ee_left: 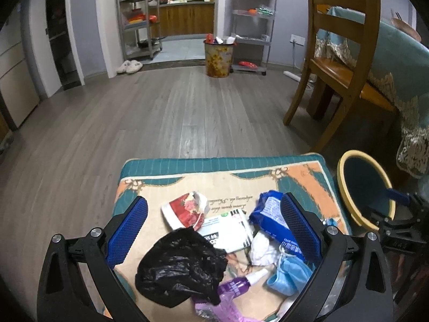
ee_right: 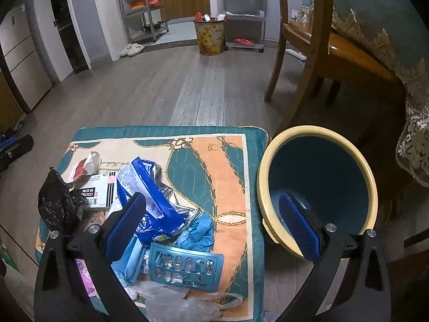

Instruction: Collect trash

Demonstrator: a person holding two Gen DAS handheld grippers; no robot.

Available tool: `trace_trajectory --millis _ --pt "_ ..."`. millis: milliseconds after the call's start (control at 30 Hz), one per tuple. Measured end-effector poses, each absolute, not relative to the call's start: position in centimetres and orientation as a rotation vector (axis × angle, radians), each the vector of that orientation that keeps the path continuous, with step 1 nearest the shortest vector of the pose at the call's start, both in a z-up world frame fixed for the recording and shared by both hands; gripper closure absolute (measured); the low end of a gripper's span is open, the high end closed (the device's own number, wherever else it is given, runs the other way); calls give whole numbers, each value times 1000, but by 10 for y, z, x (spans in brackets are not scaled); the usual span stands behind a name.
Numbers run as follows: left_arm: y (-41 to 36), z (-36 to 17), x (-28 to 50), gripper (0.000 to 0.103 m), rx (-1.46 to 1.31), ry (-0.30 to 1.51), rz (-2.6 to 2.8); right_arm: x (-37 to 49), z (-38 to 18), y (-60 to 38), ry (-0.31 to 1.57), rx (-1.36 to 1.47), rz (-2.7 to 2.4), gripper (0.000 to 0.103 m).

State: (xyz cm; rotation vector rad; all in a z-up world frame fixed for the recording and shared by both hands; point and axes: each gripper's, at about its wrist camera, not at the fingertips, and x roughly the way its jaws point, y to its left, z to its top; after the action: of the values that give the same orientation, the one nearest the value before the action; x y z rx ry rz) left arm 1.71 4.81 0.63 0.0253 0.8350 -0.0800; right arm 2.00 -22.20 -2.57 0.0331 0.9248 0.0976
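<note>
A pile of trash lies on a patterned cushion (ee_left: 214,171): a black plastic bag (ee_left: 179,263), a crushed red and white cup (ee_left: 185,212), a white box (ee_left: 228,228), a blue wrapper (ee_left: 268,214), a blue face mask (ee_left: 287,273) and a purple bottle (ee_left: 236,284). My left gripper (ee_left: 214,230) is open over the pile, empty. My right gripper (ee_right: 214,228) is open and empty, its left finger over the blue wrapper (ee_right: 150,187), its right finger at the rim of a yellow-rimmed blue bin (ee_right: 316,185). A blister pack (ee_right: 185,265) and clear plastic (ee_right: 182,306) lie near it.
The bin (ee_left: 364,187) stands right of the cushion (ee_right: 236,155). A wooden chair (ee_left: 337,61) and a table with a teal cloth (ee_left: 402,80) stand to the right. A full patterned waste bin (ee_left: 218,57) and metal shelves (ee_left: 252,26) stand far across the wood floor.
</note>
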Motion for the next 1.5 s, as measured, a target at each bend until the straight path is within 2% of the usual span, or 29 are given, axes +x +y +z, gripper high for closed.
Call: trace_trajectory --millis 1500 --pt "45 -7 19 5 49 866 -44 20 -28 -220 924 -8 95 6"
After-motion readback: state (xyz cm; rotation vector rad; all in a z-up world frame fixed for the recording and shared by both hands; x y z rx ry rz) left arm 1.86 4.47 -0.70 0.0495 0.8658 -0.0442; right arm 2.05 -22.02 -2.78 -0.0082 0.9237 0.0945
